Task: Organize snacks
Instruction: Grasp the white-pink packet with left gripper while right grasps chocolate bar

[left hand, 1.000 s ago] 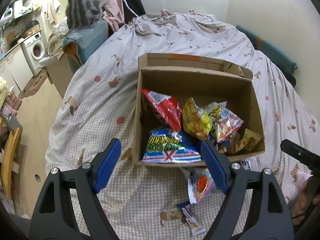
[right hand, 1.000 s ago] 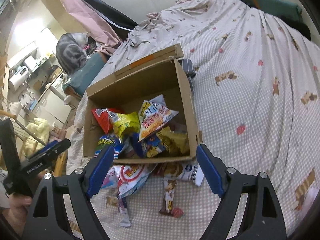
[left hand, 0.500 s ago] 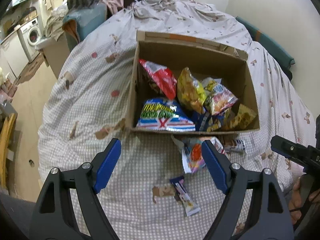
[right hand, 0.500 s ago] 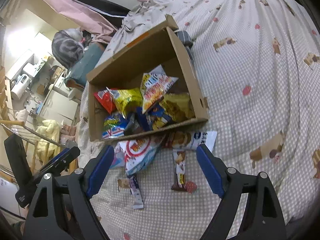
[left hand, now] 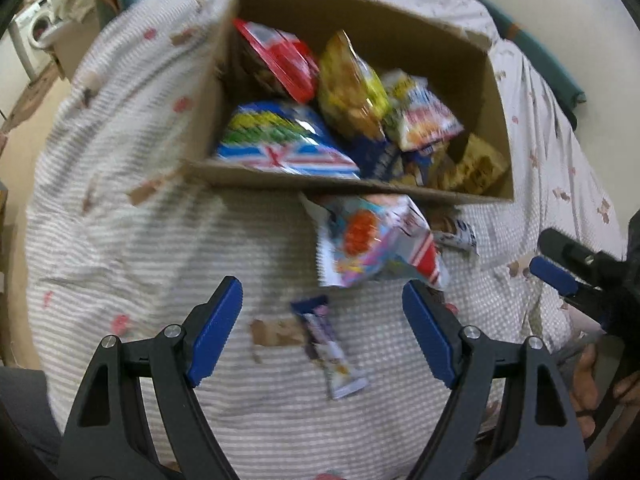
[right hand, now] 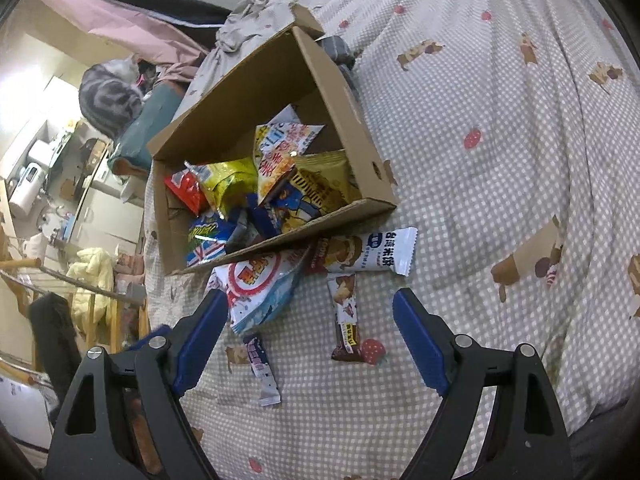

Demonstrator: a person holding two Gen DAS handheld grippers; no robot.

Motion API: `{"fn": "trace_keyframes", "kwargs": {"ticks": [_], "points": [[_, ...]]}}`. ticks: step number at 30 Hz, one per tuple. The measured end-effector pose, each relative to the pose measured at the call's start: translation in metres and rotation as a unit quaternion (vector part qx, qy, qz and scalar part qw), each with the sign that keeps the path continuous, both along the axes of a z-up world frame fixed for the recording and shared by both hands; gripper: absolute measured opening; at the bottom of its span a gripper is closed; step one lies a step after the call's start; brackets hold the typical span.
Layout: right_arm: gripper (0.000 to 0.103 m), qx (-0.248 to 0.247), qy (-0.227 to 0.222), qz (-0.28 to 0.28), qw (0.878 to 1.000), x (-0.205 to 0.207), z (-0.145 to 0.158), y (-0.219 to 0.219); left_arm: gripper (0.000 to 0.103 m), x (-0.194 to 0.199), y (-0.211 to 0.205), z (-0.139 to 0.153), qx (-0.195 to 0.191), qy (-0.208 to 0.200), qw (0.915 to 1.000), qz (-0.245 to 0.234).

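Both grippers have dropped closer since the earlier frames, so we now see the cardboard box [left hand: 352,190] pushed toward the top of the left wrist view and the loose snacks larger at frame centre; that view is motion-blurred. Largest first: the checked bedspread [right hand: 500,152], soft and rumpled with little bear and strawberry prints, fills most of both views. On it sits the box, stiff corrugated, open-topped, holding crinkly foil bags in red, yellow and blue. Touching its near wall, just outside, lies the big white-and-blue bag [right hand: 260,288], glossy and puffy, and beside it, right of centre in the right wrist view, a flat white biscuit pack [right hand: 368,254]. Below those lie two slim bars: a brown chocolate bar [right hand: 346,320] and a small purple-white bar [left hand: 332,354]. We judge the next pick to be the purple-white bar: it lies just ahead of the left gripper [left hand: 322,330], between its fingers, long axis running up-down and slightly tilted, so the spread jaws straddle its short width already. The right gripper [right hand: 306,338] is likewise spread wide and empty, with the chocolate bar ahead between its fingers, long axis also near vertical. Thin wrappers lie flat on soft cloth, so we expect a low pinch.
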State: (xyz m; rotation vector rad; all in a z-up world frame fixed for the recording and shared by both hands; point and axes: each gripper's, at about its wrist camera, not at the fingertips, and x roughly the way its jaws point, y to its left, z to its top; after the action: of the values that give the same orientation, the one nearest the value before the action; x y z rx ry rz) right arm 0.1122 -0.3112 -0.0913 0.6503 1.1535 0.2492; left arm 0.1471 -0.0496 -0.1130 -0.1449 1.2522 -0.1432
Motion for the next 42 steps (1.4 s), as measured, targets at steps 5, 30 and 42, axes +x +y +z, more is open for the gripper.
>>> {"fn": "trace_keyframes", "kwargs": {"ticks": [5,30,42], "points": [[0.087,0.040,0.020,-0.018,0.999,0.005,-0.010,-0.010,0.080,0.010,-0.037,-0.022,0.007,0.014,0.9998,-0.011],[0.087,0.046,0.065,-0.048,0.996,0.004,-0.028,-0.028,0.080,0.030,-0.088,-0.052,0.025,0.010,0.9987,0.043],[0.087,0.025,0.074,-0.032,0.996,0.005,-0.030,-0.019,0.050,0.028,-0.052,-0.026,0.005,0.029,0.9992,0.029]]}}
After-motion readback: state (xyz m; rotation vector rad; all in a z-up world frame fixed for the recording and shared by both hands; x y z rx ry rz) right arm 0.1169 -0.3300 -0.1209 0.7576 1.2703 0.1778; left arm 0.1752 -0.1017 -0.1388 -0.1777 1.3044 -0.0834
